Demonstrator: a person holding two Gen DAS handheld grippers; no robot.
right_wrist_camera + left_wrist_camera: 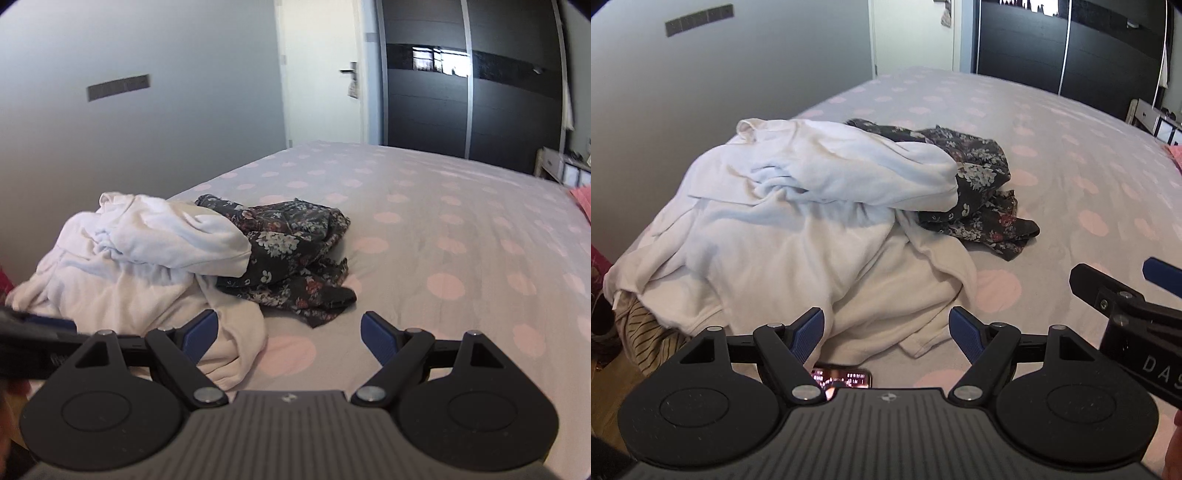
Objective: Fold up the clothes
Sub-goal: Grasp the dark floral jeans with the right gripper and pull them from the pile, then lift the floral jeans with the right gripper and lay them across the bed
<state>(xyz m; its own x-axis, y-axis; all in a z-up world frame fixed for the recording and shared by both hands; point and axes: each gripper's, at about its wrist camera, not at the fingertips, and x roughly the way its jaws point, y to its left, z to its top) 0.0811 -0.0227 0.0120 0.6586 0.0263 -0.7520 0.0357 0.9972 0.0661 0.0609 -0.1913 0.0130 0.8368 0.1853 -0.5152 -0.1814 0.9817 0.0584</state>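
At 9 o'clock in the left view, a striped cloth (637,332) hangs off the edge of the bed (1052,155). Right beside it, from 9 to the middle, sits a big heap of white clothes (798,221), all crumpled up. A dark flowery cloth (979,188) lies just past the heap at 1 o'clock, partly tucked under the white top layer and touching it. The bed has a grey sheet with pink dots.

The left gripper (886,332) is at 6 o'clock, above the near edge of the white heap. Its two blue fingers (809,334) are spread wide apart and hold nothing. A lit phone (842,378) peeks out just under it.

At 3 o'clock in that view you can see part of the right gripper (1123,288) from the side. In its own view the right gripper (288,332) is at 6 o'clock, with fingers (378,338) spread wide and nothing between them. Its left finger is in front of the white heap (140,266), and its right finger is above bare sheet. The flowery cloth (291,258) lies at 12 o'clock from it, near but apart.

Far back at 1 o'clock stand a door (321,77) and a dark wardrobe (469,85).
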